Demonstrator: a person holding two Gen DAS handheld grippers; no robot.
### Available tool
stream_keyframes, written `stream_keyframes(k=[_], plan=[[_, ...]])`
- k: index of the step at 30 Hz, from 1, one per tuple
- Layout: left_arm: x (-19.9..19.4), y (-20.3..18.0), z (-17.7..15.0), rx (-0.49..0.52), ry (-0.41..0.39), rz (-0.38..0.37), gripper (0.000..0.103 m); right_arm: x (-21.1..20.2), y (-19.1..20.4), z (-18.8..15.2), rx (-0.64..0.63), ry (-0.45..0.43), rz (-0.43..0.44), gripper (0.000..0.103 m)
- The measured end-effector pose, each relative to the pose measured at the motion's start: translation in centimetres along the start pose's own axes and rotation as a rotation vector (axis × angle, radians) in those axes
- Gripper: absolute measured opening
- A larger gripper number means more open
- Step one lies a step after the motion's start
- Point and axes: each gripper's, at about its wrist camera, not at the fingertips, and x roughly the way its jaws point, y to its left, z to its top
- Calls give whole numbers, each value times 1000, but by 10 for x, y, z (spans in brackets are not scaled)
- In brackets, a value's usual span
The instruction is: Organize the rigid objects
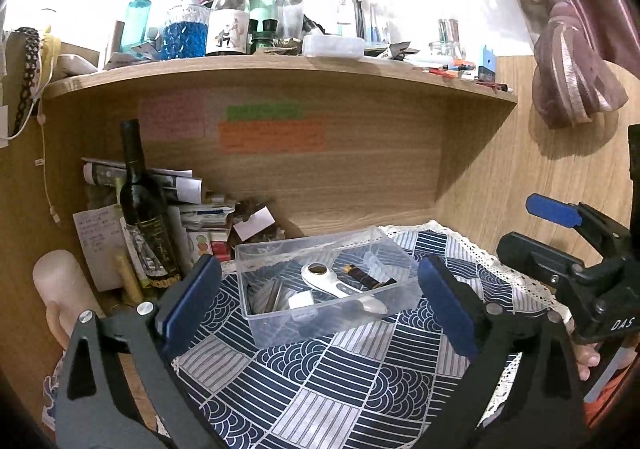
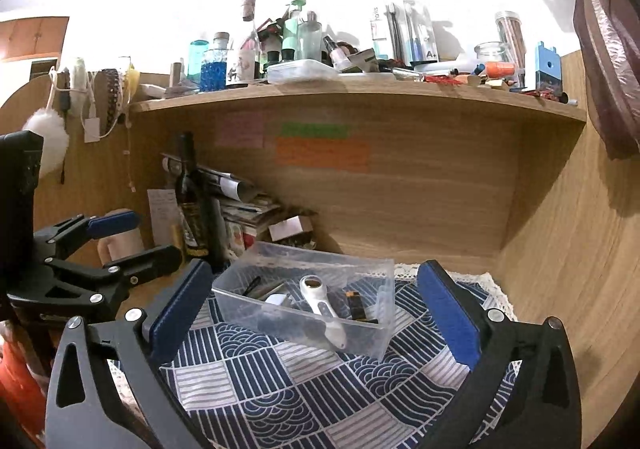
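A clear plastic box (image 1: 256, 257) stands on a blue patterned cloth (image 1: 320, 381); it also shows in the right wrist view (image 2: 384, 333). Inside lie a white magnifier (image 1: 332, 283) (image 2: 322, 299), a small dark brown cylinder (image 1: 366, 275) (image 2: 358, 305), a small white block (image 1: 300, 300) (image 2: 277, 299) and some grey flat pieces (image 1: 266, 299). My left gripper (image 1: 320, 307) is open and empty, just in front of the box. My right gripper (image 2: 314, 315) is open and empty, close before the box. Each gripper shows in the other's view: the right (image 1: 560, 233), the left (image 2: 124, 241).
A dark wine bottle (image 1: 146, 209) and a stack of papers (image 1: 192, 205) stand left of the box against the wooden back wall (image 1: 360, 169). A shelf (image 1: 280, 67) above carries several bottles and small items. A curtain (image 1: 580, 49) hangs at right.
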Motion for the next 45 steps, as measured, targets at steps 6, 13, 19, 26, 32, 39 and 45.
stream_keyframes(k=[6,13,19,26,32,39,45], plan=[[-4,-1,0,5,-15,-3,101,-4,2,-1,9,-5,4,103],[-2,1,1,-7,-15,-8,102,-3,4,-1,6,-7,-1,103],[1,3,2,-9,-10,-13,102,0,4,-1,15,-3,2,103],[4,5,2,-18,-6,-25,102,0,4,-1,18,-3,-1,103],[5,4,2,-21,-4,-28,102,2,4,-1,20,4,14,103],[7,4,1,-24,-2,-35,102,2,7,-2,28,4,11,103],[7,5,1,-24,-3,-33,102,4,7,-2,35,9,18,103]])
